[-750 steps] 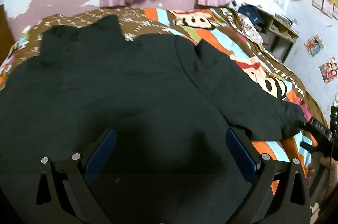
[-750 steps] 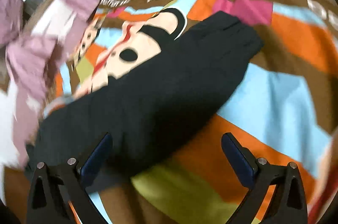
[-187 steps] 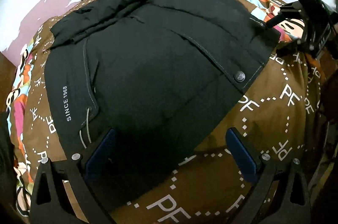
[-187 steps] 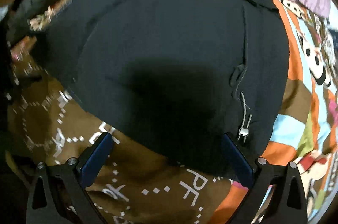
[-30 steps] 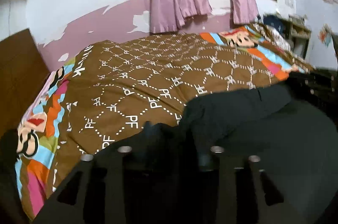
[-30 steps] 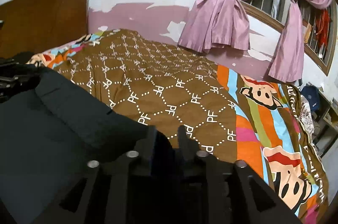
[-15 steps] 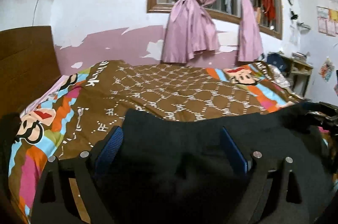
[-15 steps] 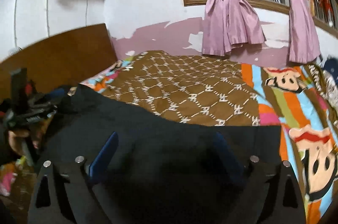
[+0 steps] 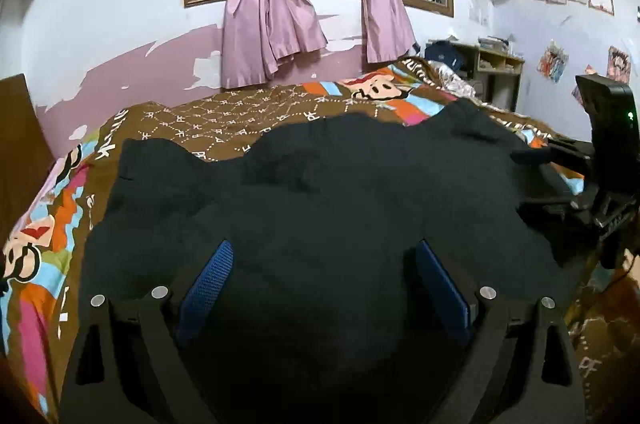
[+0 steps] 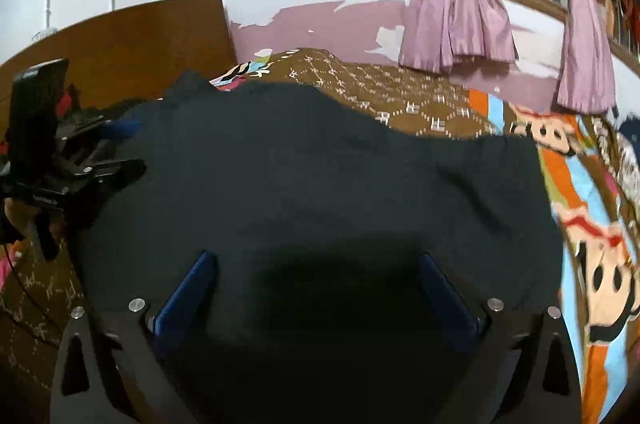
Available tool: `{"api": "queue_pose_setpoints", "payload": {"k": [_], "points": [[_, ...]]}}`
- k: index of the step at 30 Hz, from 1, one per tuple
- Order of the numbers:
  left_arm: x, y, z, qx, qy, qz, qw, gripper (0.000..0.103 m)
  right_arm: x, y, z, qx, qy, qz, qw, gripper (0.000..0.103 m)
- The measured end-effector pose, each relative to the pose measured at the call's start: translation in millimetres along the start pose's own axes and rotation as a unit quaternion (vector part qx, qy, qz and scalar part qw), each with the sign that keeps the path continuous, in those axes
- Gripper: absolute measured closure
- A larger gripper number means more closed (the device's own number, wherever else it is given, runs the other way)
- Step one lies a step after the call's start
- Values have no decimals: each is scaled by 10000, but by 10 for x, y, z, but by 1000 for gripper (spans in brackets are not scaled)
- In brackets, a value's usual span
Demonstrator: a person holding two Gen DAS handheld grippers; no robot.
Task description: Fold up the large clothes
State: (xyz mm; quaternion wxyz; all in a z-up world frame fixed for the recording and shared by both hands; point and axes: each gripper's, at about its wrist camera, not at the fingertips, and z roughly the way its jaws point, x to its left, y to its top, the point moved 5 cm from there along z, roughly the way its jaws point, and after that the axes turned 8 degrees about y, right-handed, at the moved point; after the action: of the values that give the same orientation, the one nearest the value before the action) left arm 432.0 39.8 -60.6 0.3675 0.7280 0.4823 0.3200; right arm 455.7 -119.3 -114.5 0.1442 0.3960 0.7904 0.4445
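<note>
A large black jacket (image 9: 340, 191) lies folded over on the bed, its far edge wavy across the brown patterned bedspread (image 9: 224, 115). It fills the right wrist view (image 10: 320, 183) too. My left gripper (image 9: 320, 288) is open and empty just above the jacket's near part, blue pads spread wide. My right gripper (image 10: 316, 288) is open and empty above the jacket as well. Each gripper shows in the other's view: the right one at the far right (image 9: 560, 159), the left one at the far left (image 10: 96, 151).
The bedspread (image 10: 592, 232) has bright cartoon stripes at both sides. A wooden headboard (image 10: 120, 39) stands at the left. Pink curtains (image 9: 272, 23) hang at the window on the far wall. A shelf unit (image 9: 492, 63) stands beyond the bed's right end.
A second ago both grippers were shut on the jacket's edge. They have let go and opened, and the jacket has settled flat on the bed while the grippers drew back toward me.
</note>
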Motion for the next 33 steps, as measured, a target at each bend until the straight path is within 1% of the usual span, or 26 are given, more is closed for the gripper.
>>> {"api": "queue_pose_setpoints", "payload": {"k": [2, 3, 6, 10, 13, 16, 18, 22, 26, 27, 28, 30, 33], "points": [[14, -6, 120, 144, 71, -93, 9998, 10, -41, -7, 42, -10, 26, 90, 10000, 0], [28, -10, 174, 234, 125, -142, 9995, 5, -71, 3, 85, 23, 8, 146, 9999, 0], [54, -46, 254, 378, 196, -244, 9988, 1, -149, 42, 175, 81, -16, 329, 9994, 0], [139, -8, 386, 630, 396, -382, 9965, 1, -260, 137, 321, 231, -157, 420, 9987, 0], [286, 32, 501, 750, 599, -664, 9932, 1, -318, 269, 508, 516, -356, 373, 9973, 0], [395, 69, 623, 817, 687, -784, 9912, 1, -375, 403, 653, 613, -495, 320, 9964, 0], [450, 100, 688, 901, 753, -813, 9897, 1, -476, 485, 745, 644, -547, 441, 9954, 0], [612, 183, 752, 940, 907, -938, 9870, 1, -711, 555, 870, 649, -574, 816, 9929, 0], [858, 218, 850, 917, 1042, -1161, 9835, 1, -886, 515, 1036, 907, -327, 1176, 9884, 0], [893, 213, 880, 943, 1022, -1195, 9830, 1, -912, 504, 1064, 951, -275, 1230, 9875, 0], [931, 186, 932, 1022, 870, -1303, 9823, 1, -928, 491, 1082, 982, -230, 1274, 9867, 0], [965, 148, 981, 1108, 707, -1432, 9809, 1, -952, 477, 1107, 1003, -161, 1362, 9855, 0], [985, 119, 985, 1085, 595, -1522, 9806, 1, -980, 446, 1132, 1016, -55, 1473, 9838, 0]]}}
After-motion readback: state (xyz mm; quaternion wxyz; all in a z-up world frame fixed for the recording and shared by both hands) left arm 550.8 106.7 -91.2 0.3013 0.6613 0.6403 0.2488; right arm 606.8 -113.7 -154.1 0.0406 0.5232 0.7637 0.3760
